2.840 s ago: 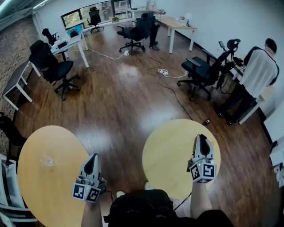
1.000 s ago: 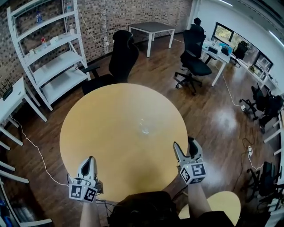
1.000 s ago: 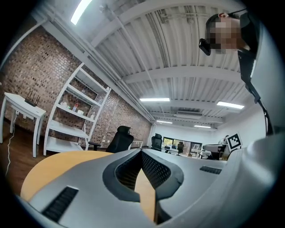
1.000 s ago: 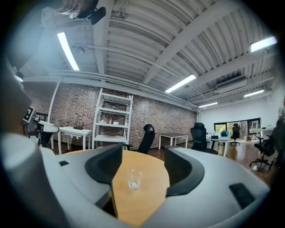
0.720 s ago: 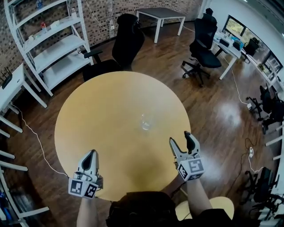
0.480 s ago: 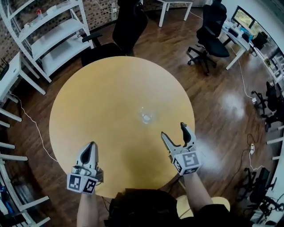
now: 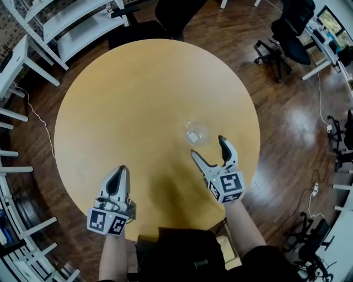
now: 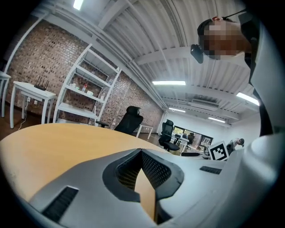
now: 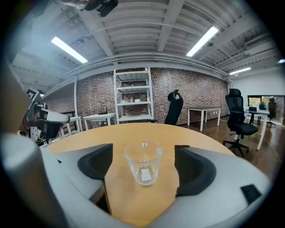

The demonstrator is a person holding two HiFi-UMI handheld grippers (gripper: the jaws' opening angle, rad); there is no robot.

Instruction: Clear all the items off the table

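While the person stands at the near edge of the round wooden desk (image 7: 127,93), each hand carries one tool over its surface. The right tool (image 7: 207,146) tips slightly downward toward a clear glass (image 7: 196,133). Its jaws stand wide apart, having just been opening, and they grip nothing. In the right gripper view the glass (image 9: 143,165) stands upright on the desk, in line with the gap between the jaws. Bare wood shows on either side of it and neither pad touches it. A small pale tag shows through its base. In the head view the glass sits right of the desk's centre, just beyond the right tool's fingertips. The left tool (image 7: 118,175) is held level over the near left part of the desk, well apart from the glass. In the left gripper view its jaws meet at the tips with nothing between them. Beyond the desk stand a white shelf unit (image 7: 71,25) and a black office chair (image 7: 176,11) on a dark wood floor (image 7: 276,110).
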